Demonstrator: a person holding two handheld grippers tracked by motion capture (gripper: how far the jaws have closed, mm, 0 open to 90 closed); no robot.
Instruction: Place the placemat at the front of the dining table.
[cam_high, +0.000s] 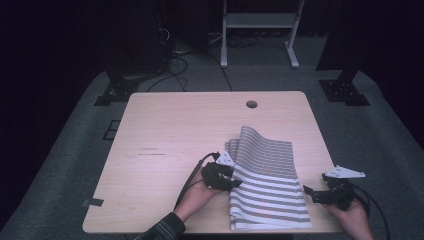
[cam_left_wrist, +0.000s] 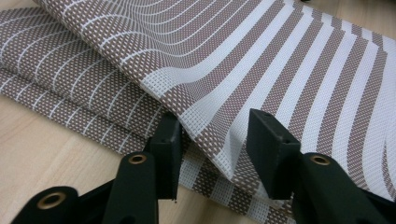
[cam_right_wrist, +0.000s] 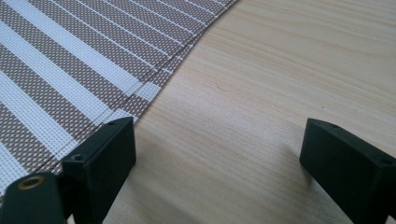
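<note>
Brown-and-white striped mat (cam_high: 267, 182) lies folded at the worktop's (cam_high: 165, 130) five o'clock. Left hand-held gripper (cam_left_wrist: 212, 140), jaws apart, straddles its top layer; closing could snag lower layers. Right hand-held gripper (cam_right_wrist: 217, 158) gapes beside it.

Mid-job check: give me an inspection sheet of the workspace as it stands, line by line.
Surface: light wood table with a round hole near the far edge and a dark tab at its near left edge.
Job's things: striped woven mat, folded in layers, far end humped up.
Clutter: nothing seen.
Grippers: left tool open, jaws straddling a raised fold at the mat's left edge; right tool open over bare wood beside the mat's right edge.
Cables: black cables trail from the tools; more cables on the floor.
Surroundings: grey carpet, a white frame, dark stands.
</note>
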